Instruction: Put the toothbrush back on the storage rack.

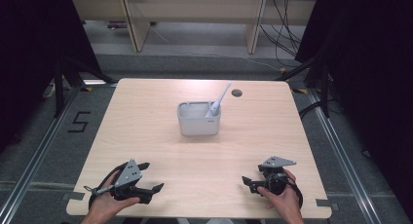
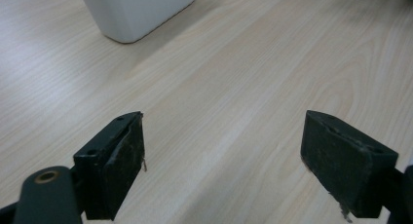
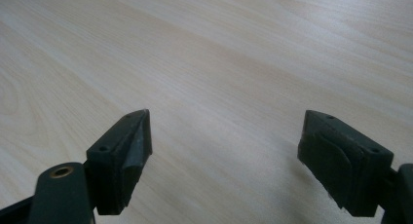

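Left claw [image 1: 155,185] at 7 o'clock and right claw [image 1: 246,181] at 5 o'clock, both released, nothing gripped, low over surface [image 1: 146,136]. Grey bin [image 1: 197,122] mid-surface, white spoon [image 1: 219,101] leaning inside.

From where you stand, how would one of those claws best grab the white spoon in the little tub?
Probably by the spoon's handle, the long part sticking up and out above the tub's far right rim. Come down from above with the claw spread across the thin handle. Its bowl end sits inside the tub, hemmed in by the walls, so the raised, tilted handle is the free part.
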`<state>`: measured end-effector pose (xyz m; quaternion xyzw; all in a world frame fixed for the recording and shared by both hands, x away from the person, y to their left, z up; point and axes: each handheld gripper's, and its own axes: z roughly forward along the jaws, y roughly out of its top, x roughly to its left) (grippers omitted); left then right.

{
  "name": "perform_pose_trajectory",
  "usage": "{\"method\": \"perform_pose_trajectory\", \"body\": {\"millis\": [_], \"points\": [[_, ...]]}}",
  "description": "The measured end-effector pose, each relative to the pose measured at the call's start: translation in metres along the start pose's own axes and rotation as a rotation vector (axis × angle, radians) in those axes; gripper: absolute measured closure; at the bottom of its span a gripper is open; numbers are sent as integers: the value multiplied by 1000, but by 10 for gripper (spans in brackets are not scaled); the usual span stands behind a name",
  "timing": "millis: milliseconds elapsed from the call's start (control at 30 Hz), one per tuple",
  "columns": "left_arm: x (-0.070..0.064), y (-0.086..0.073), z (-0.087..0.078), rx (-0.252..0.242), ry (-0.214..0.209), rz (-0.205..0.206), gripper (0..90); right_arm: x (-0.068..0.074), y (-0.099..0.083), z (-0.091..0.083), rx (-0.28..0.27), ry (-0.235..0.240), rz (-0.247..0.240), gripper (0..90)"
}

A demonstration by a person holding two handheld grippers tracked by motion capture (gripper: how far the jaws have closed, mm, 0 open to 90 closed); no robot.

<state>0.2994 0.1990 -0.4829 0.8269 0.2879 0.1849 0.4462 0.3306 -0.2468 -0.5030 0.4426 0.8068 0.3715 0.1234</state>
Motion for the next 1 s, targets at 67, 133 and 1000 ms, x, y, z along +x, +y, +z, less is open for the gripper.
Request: {"method": "perform_pose_trajectory", "body": {"millis": [67,133,1000], "points": [[0,-4,-2,19,6,15,160,1,0,0,6,9,17,202],[0,-7,-3,33,9,24,160,1,0,0,6,9,17,202],[-8,-25,-5,62,33,15,162,-2,0,0,-6,3,1,200]]}}
